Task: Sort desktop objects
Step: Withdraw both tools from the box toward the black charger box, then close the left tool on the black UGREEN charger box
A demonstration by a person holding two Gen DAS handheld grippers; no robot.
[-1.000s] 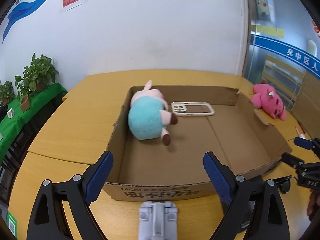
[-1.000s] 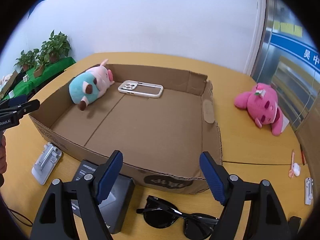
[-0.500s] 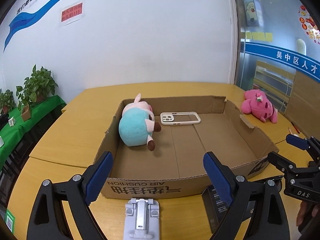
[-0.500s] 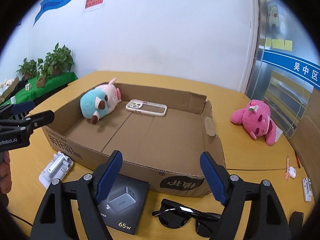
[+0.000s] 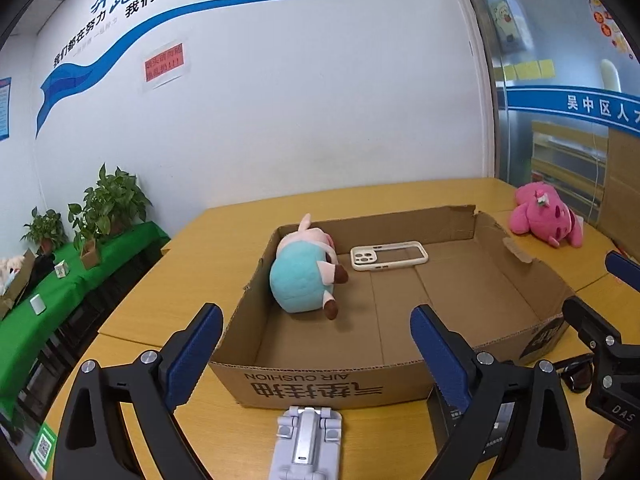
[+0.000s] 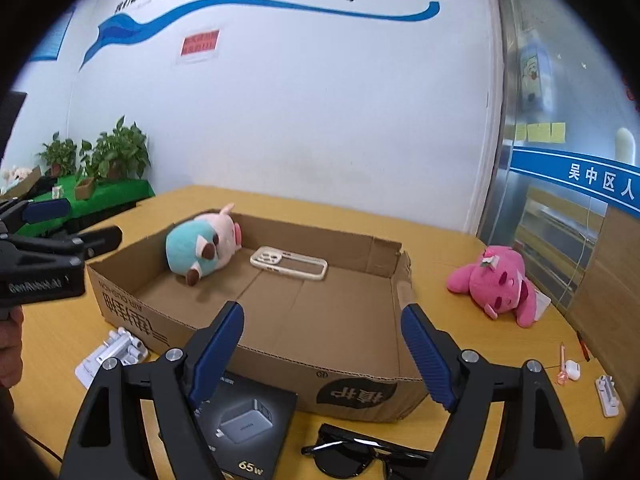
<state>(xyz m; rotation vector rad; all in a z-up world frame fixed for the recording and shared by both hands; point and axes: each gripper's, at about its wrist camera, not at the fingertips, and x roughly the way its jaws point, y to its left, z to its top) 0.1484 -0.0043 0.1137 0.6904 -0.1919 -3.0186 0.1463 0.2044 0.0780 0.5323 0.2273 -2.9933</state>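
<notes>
Cardboard box (image 5: 312, 384) w/ low walls, open top, on wooden table (image 5: 208, 248). Inside: teal-pink pig plush (image 5: 306, 274) at far-left corner, white phone case (image 5: 388, 256) flat just beside it at 3 o'clock, rest of floor bare cardboard. Outside box: pink plush (image 6: 496, 284) on table at 2 o'clock, well apart from box; sunglasses (image 6: 360, 456) and black charger box (image 6: 244, 428) against near wall; grey phone stand (image 5: 306, 440) at 6 o'clock, directly under left gripper (image 5: 316, 344). Left gripper spread wide, holding nothing. Right gripper (image 6: 322, 344) likewise spread wide, nothing held, sunglasses below at 6 o'clock
</notes>
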